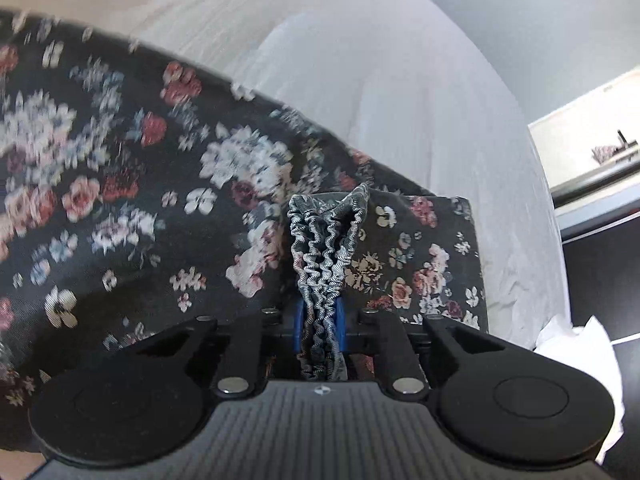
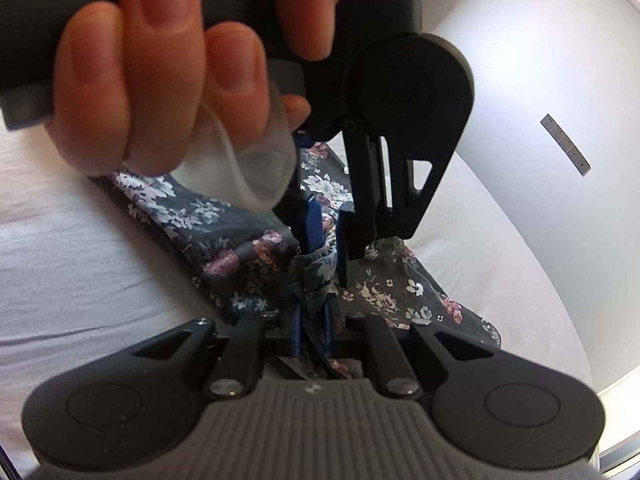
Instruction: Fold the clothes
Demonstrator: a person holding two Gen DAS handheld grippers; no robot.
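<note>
The floral garment (image 1: 120, 200) has its gathered waistband pinched in the left claw (image 1: 320, 320) and the right claw (image 2: 314, 316). It lies on a white sheet (image 2: 80, 260). A hand (image 2: 160, 68) gripping the left claw fills the right view.

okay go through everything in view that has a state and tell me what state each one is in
left gripper: shut on the elastic waistband.
right gripper: shut on the floral garment, close beside the left one.
floral garment: bunched, unfolded, on the white sheet.
</note>
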